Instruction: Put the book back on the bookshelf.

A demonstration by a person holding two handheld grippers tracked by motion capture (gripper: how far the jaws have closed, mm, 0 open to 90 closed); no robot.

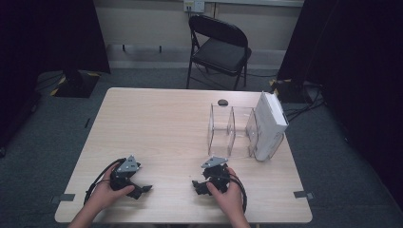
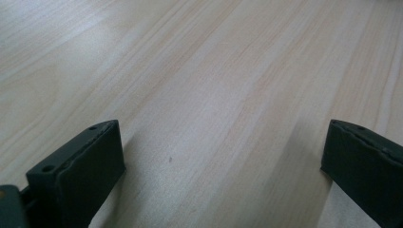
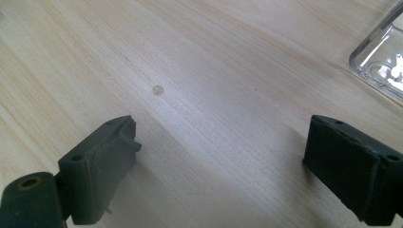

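My left gripper [image 1: 140, 189] rests low over the light wooden table [image 1: 161, 123] near its front left, held by a hand. In the left gripper view, my left gripper [image 2: 223, 142] is open, its jaws wide apart over bare wood. My right gripper [image 1: 198, 185] sits near the front centre, held by the other hand. The right gripper view has the right gripper [image 3: 221, 137] open too, with bare wood and a small round mark [image 3: 157, 90] between its jaws. A clear acrylic divider box [image 1: 232, 130] stands just beyond it, and its corner [image 3: 380, 57] is at the upper right.
A white carton [image 1: 271, 123] stands upright in the right end of the clear box. A small dark object [image 1: 222, 102] lies near the table's far edge. A black folding chair [image 1: 219, 45] stands beyond the table. Dark curtains hang on both sides.
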